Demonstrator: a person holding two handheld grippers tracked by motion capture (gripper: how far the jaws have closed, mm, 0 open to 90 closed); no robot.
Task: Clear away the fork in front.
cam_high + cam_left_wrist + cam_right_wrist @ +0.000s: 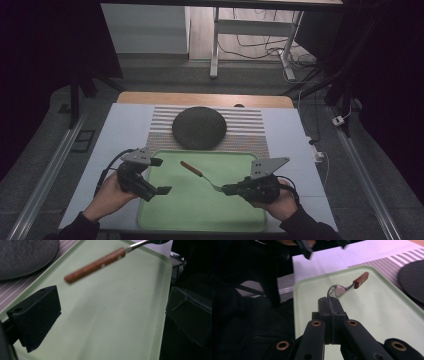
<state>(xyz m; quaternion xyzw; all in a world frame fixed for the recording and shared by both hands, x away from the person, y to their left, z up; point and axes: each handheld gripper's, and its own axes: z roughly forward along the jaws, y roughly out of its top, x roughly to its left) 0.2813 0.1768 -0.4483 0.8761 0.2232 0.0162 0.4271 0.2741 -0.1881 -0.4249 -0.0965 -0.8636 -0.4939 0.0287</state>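
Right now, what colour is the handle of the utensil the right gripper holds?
Reddish-brown wood handle with pale rivets, clearest in the left gripper view.

A tray (200, 210) lies at the table's near edge, on a sheet (125, 125). Just beyond it a striped mat (250, 130) carries a round plate (199, 127). Over the tray's middle a fork (197, 172), apparently clear of it, slants from far-left to near-right.

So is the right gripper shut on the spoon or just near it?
Shut on it: the right gripper has its jaws pressed together on the spoon bowel end, wooden handle sticking out above the green tray.
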